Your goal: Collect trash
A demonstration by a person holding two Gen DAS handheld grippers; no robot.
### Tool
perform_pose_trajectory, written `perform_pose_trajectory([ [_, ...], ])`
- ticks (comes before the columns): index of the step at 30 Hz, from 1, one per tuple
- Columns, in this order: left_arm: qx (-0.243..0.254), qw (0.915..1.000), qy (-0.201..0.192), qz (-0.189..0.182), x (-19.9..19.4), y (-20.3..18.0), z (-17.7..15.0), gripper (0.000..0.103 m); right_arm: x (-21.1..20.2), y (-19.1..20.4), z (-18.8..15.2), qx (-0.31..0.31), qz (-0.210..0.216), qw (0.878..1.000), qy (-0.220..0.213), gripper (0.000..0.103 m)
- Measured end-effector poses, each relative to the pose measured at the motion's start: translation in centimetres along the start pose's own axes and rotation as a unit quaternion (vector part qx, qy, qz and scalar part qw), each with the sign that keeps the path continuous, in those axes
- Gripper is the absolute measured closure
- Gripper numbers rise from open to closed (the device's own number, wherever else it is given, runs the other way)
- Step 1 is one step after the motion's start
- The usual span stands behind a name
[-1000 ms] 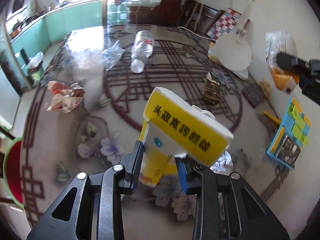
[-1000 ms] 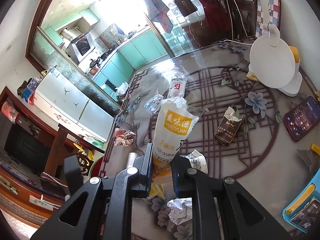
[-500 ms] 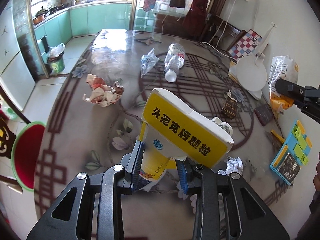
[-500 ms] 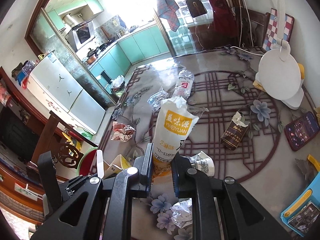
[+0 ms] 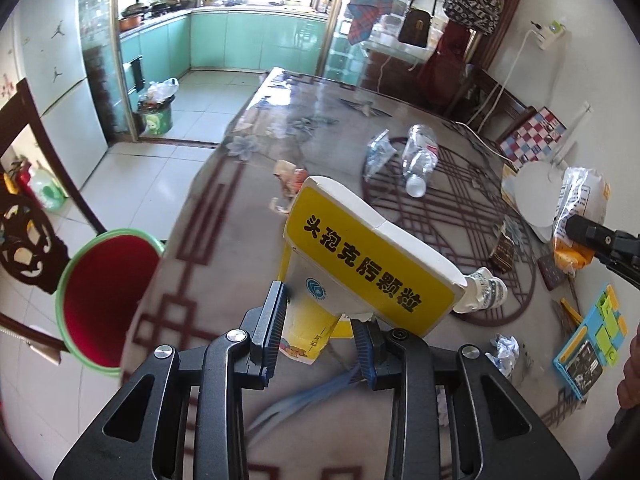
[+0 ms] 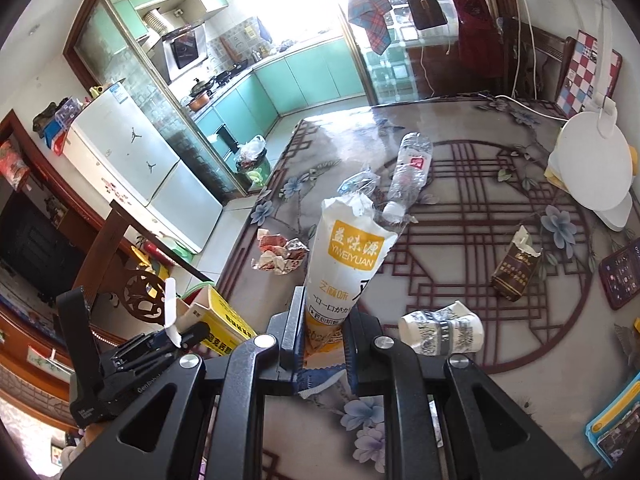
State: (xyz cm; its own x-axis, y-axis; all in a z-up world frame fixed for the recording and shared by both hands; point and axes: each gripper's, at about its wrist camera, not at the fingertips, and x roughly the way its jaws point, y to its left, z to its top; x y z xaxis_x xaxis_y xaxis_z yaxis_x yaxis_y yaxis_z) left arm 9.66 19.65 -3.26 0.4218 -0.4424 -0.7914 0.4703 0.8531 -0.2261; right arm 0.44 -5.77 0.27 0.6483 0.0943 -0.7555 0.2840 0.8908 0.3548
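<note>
The left gripper [image 5: 320,330] is clamped on the yellow box [image 5: 368,264], and over the last second it has swung left and away from the table's middle: a second ago its camera looked down on the tabletop alone, now the red bin [image 5: 108,300] with its green rim sits at lower left, beside the table [image 5: 224,208] edge. The box hangs over the table's left edge, near the bin but not yet above its mouth. The grip on the box has not changed.

The right gripper [image 6: 320,336] stays shut on the white pouch [image 6: 344,256], which stands upright between its jaws above the table; this view has also drifted left, so the left gripper and its box now show at lower left, close to the bin.

So both hands look to be carrying trash toward the bin, the box first. The next move likely needs the box brought further left over the opening before the jaws part; let go here, it could land on the table or floor.

Still lying on the table: the bottle [image 6: 408,172], paper cup [image 6: 442,330], brown pack [image 6: 516,268], red wrappers [image 6: 278,256], a clear wrapper [image 5: 378,154] and a foil ball [image 5: 504,354]
</note>
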Motion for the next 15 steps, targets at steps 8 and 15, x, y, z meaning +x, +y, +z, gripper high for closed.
perform_pose_trajectory([
  [8, -0.023, 0.9996, -0.010, 0.013, -0.7, 3.6, 0.5, 0.072, 2.4, 3.4, 0.1, -0.015, 0.004, 1.000, 0.016, 0.089],
  [15, -0.050, 0.9983, -0.012, 0.029, -1.0, 7.3, 0.8, 0.072, 5.1, 7.2, -0.1, -0.034, 0.013, 0.999, 0.031, 0.089],
])
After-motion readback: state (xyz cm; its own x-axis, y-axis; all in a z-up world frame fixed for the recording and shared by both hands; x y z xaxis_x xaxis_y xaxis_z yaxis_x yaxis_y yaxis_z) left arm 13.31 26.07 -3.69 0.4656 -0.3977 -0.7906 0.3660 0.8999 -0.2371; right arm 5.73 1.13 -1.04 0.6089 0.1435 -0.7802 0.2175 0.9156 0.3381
